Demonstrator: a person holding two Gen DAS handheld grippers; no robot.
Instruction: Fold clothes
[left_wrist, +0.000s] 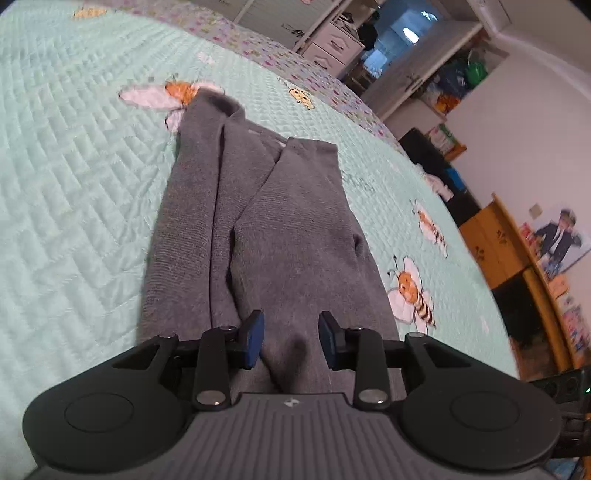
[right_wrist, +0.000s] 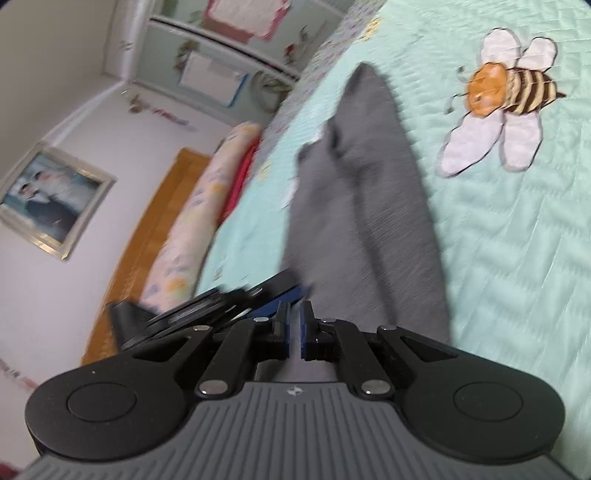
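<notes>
While the grey garment (left_wrist: 258, 229) lies lengthwise down the middle of the bed (left_wrist: 74, 166), sides already folded inward, the left gripper (left_wrist: 291, 339) hovers over its near end, jaws apart and empty. The right gripper (right_wrist: 295, 328) is nearly closed; whether cloth is pinched I cannot tell. Best to grip both near corners evenly, then carry them toward the far end.

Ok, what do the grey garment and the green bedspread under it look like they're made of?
Grey garment: looks like a soft knit, maybe wool or a fleecy blend; fine ribbed rows and a matte, slightly fuzzy surface show. Bedspread: looks like quilted cotton or polyester, mint green with a faint sheen; stitched zigzag channels puff slightly, and the bee motifs look sewn on or printed.
</notes>
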